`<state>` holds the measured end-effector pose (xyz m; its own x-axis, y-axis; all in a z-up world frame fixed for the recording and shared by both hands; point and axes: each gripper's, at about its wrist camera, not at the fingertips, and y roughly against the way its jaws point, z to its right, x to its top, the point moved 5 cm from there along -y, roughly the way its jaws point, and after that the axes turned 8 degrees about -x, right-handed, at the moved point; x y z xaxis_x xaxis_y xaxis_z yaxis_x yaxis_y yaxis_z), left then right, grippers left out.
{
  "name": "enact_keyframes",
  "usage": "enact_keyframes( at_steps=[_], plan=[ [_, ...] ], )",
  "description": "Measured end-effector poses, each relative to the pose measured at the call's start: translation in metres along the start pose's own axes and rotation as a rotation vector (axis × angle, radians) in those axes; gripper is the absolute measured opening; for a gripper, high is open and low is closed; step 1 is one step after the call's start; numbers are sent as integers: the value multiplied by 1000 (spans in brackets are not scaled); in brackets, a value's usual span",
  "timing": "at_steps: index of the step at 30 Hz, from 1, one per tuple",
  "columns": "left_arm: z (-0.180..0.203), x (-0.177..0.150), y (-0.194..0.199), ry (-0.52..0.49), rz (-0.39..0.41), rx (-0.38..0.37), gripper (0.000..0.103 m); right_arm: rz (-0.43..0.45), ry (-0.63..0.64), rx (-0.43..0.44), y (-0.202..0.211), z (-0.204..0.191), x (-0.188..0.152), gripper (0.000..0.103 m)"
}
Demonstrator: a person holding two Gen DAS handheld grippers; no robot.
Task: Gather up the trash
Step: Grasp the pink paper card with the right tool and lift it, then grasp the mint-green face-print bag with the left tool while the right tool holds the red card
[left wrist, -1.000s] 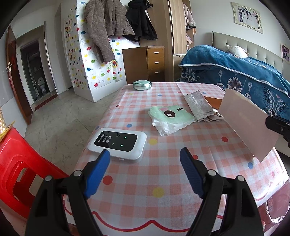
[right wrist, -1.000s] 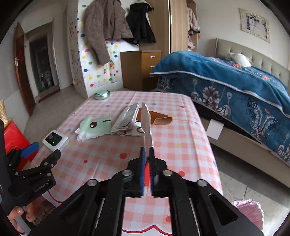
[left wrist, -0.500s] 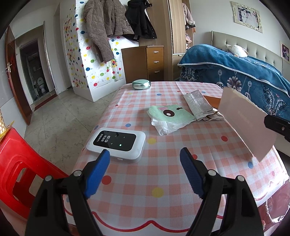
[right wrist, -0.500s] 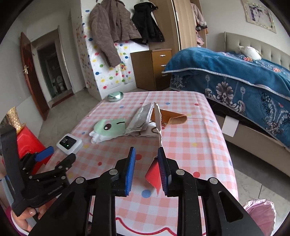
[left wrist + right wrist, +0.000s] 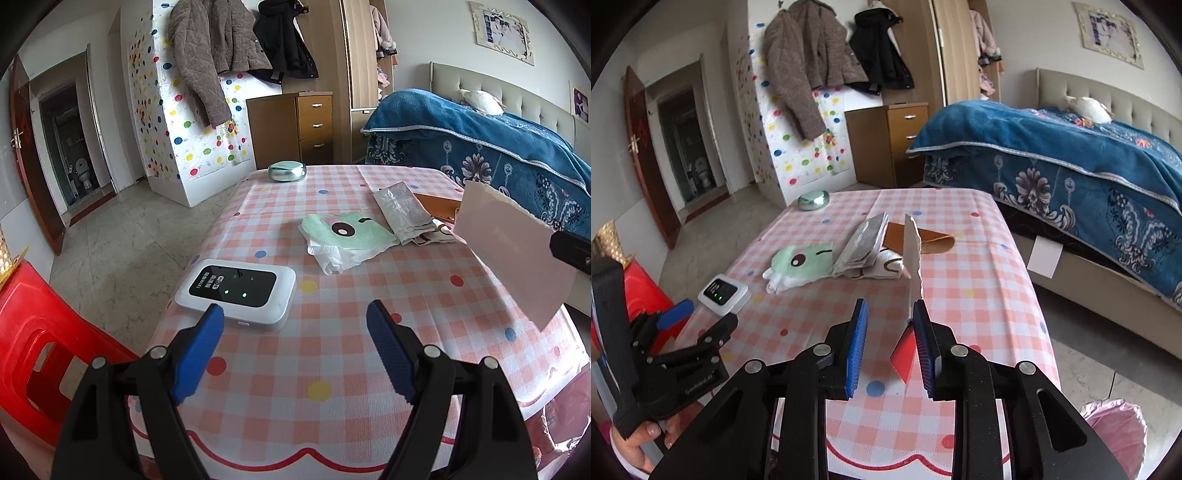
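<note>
A pale card (image 5: 911, 254) with a red underside stands edge-on between my right gripper's (image 5: 888, 306) jaws. It leans on the right pad while the left pad stands clear of it, so the gripper is open. In the left wrist view the same card (image 5: 517, 254) hangs over the table's right edge. My left gripper (image 5: 295, 314) is open and empty above the checked tablecloth (image 5: 332, 369), near the front edge. Further back lie a silver foil wrapper (image 5: 400, 210), a green tissue pack with a face (image 5: 343, 236) and a brown paper piece (image 5: 437, 208).
A white pocket router (image 5: 236, 291) lies just ahead of my left fingertip. A round green tin (image 5: 287, 171) sits at the table's far end. A red stool (image 5: 37, 332) stands left of the table, a bed (image 5: 1071, 166) to the right, and a pink bag (image 5: 1115, 432) on the floor near the right.
My right gripper's jaws, shut on the card a second ago, have parted; the card now rests against the right pad only. The left gripper has stayed put.
</note>
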<state>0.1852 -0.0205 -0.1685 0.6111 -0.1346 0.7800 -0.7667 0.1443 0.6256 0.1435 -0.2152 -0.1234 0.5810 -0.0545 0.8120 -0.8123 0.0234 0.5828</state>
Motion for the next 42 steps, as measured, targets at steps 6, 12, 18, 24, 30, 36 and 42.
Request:
enact_keyframes(
  at_steps=[6,12,18,24,30,36,42],
  plan=[
    [0,0,0,-3,1,1,77,47,30,9,7,-5,1,41],
    [-1,0,1,1,5,0,77,-78,42,79,-9,-13,-9,41],
    [-1,0,2,-2,8,1,77,-90,32,83,-8,-9,-6,40],
    [-2,0,3,-4,9,3,77,-99,-68,160,-8,10,-5,38],
    [-2,0,4,-15,12,8,77,-75,-21,166,-10,3,-12,35],
    [-1,-1,4,-14,7,6,77,40,94,58,13,-18,1,35],
    [0,0,4,-20,9,5,77,78,100,36,23,-12,10,36]
  ],
)
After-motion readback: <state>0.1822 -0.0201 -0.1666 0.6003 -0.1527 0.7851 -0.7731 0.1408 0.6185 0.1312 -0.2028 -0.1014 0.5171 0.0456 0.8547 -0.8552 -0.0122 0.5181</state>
